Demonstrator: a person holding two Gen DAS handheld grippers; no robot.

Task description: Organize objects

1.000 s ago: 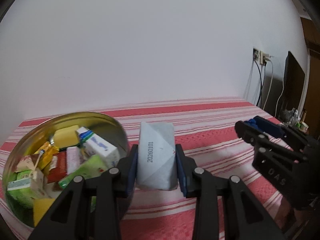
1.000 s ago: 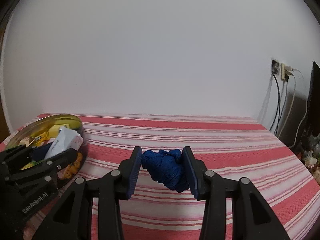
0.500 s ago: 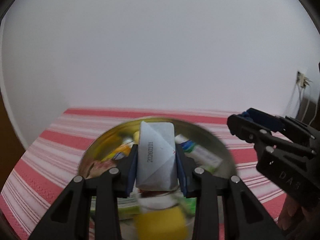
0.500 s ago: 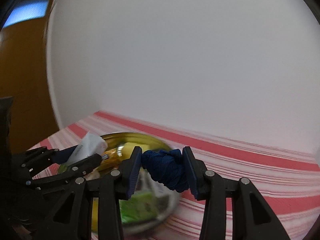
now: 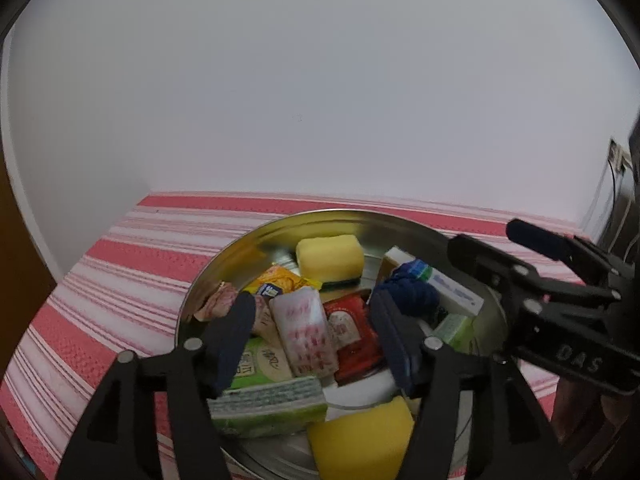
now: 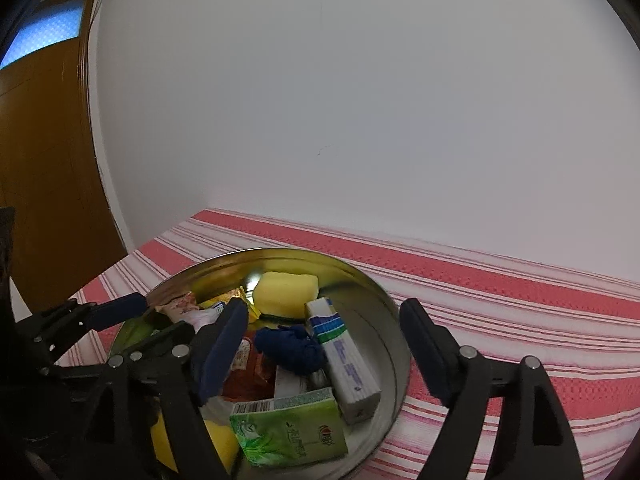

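Observation:
A round gold metal tin (image 5: 224,258) (image 6: 372,288) sits on the red-and-white striped cloth, full of small packets. My left gripper (image 5: 316,332) is open and empty just above the tin; a white packet with pink print (image 5: 306,330) lies between its fingers. My right gripper (image 6: 324,354) is open and empty over the tin's right side. A blue knotted cloth (image 6: 292,348) (image 5: 408,294) lies in the tin between the right gripper's fingers. The right gripper also shows at the right of the left wrist view (image 5: 532,256); the left gripper shows at the left of the right wrist view (image 6: 132,312).
In the tin lie yellow sponges (image 5: 330,258) (image 5: 360,442), a white-and-blue box (image 6: 344,360), green packets (image 6: 292,426) (image 5: 268,406) and a red packet (image 5: 354,336). A white wall stands close behind. A wooden door (image 6: 44,160) is at the left.
Both grippers have opened over the tin. The left let go of the white packet, the right let go of the blue cloth; both now lie in the tin.

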